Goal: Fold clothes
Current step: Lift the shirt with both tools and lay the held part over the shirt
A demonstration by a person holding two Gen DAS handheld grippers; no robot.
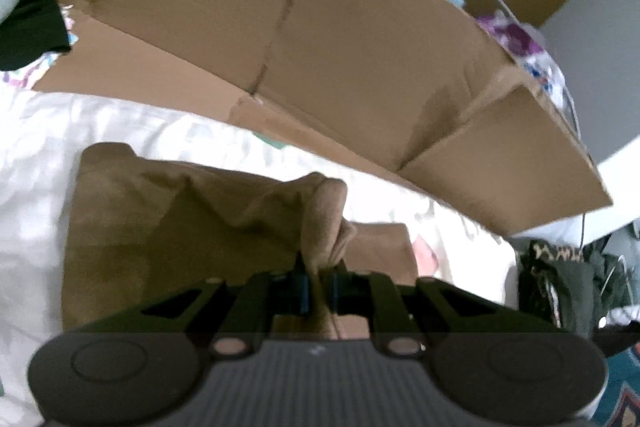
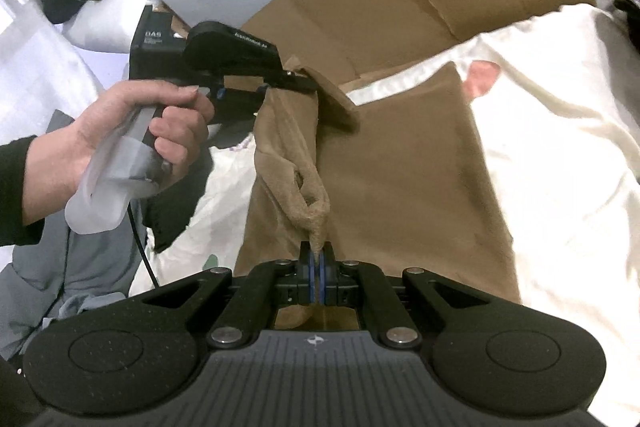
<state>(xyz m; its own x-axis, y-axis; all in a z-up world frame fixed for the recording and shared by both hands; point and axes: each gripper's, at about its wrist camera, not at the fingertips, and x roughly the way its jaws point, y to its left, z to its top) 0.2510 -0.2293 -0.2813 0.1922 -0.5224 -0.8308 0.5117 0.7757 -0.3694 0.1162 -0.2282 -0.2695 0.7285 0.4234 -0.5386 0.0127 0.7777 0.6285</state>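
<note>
1. You are pinching the brown garment (image 2: pixel 400 163) with both tools at once; it is lying on the white bedsheet (image 2: pixel 560 155), with one edge lifted off the rest.
2. Your right gripper (image 2: pixel 318 269) is clamping a narrow ridge of that lifted edge, its blue pads pressed tight against the fabric.
3. Your left gripper (image 1: pixel 320 283) is closed on a bunched fold of the same cloth, which is standing up in a rounded hump just ahead of its fingers.
4. In the right wrist view, your left hand (image 2: pixel 160 123) is wrapping the tool's handle, and the raised edge is hanging in a twisted band between the two grippers.
5. A flattened cardboard box (image 1: pixel 320 47) is lying on the bed just beyond the garment, touching the sheet.
6. Dark clothing (image 1: pixel 560 287) is sitting off the sheet's right side in the left wrist view.
</note>
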